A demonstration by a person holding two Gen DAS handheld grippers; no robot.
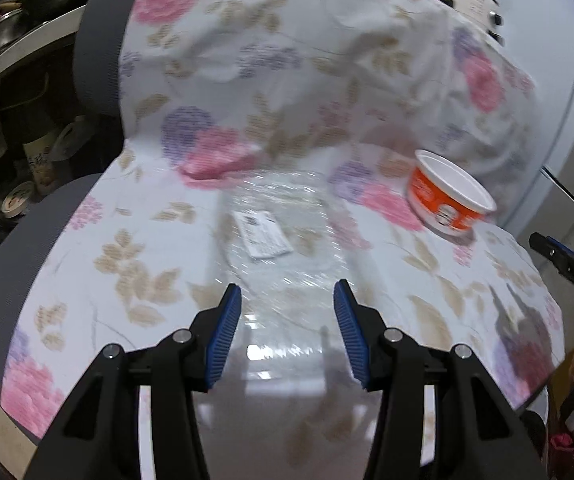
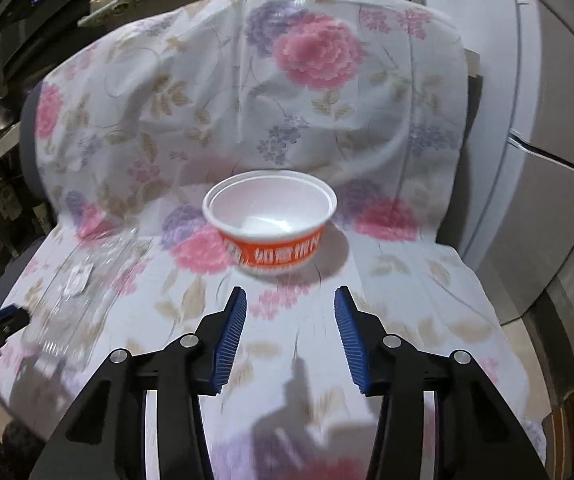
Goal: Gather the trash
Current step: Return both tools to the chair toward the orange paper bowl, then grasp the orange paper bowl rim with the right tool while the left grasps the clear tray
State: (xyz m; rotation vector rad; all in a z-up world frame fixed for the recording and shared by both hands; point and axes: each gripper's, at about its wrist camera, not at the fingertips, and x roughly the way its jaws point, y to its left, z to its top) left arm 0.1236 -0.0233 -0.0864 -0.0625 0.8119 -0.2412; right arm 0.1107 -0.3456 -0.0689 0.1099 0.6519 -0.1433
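Floral cloth (image 1: 159,248) draped over chair. On cloth: clear wrapper (image 1: 283,232) mid-seat, orange bowl (image 2: 270,222) upright to its right. Left gripper (image 1: 287,292) spread wide over wrapper's near edge, holding nothing. Right gripper (image 2: 290,294) spread wide, just short of bowl, empty.

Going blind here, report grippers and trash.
Left gripper open over clear plastic wrapper. Right gripper open, short of orange bowl. Nothing in the way.

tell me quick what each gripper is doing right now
Left gripper: open, empty, over the plastic bag.
Right gripper: open, empty, facing the bowl.
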